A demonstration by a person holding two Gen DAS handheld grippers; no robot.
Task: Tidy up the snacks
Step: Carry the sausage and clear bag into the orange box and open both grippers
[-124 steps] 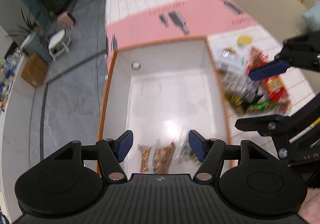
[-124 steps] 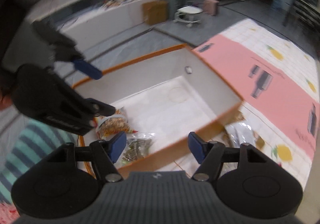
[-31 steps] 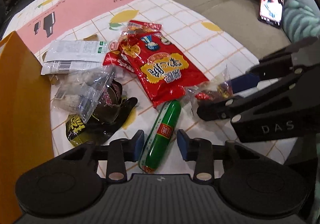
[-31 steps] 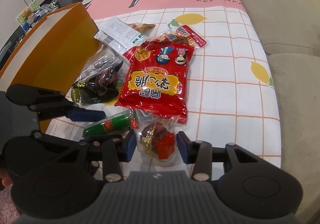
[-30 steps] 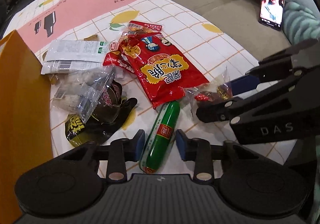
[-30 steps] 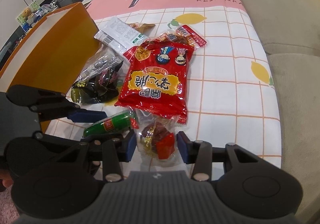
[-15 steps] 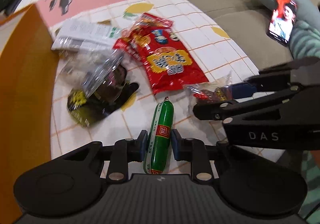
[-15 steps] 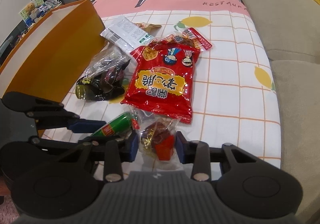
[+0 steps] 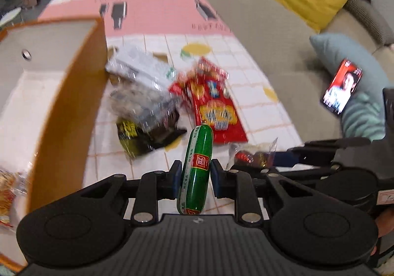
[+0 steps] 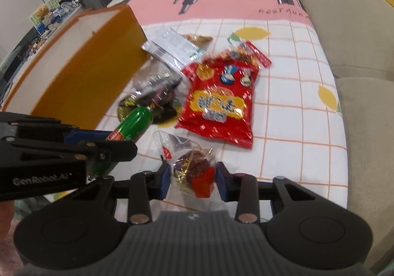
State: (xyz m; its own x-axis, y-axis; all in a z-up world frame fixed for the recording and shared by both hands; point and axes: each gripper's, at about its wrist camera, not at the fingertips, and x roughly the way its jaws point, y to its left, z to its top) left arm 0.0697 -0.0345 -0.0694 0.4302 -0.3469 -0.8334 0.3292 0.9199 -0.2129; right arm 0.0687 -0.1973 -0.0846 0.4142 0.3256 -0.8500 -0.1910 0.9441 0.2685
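Green sausage (image 9: 197, 167), clamped low centre in the left gripper (image 9: 193, 175), could swing loose, while the right gripper (image 10: 193, 178) grasping a crinkly clear candy packet (image 10: 194, 172) might slip before the orange box (image 9: 66, 113) at left.

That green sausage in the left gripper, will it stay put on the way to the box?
Probably: the green sausage looks stiff, sticking straight out of the left gripper. Its glossy casing may slip. Set down, its round shape would likely roll.
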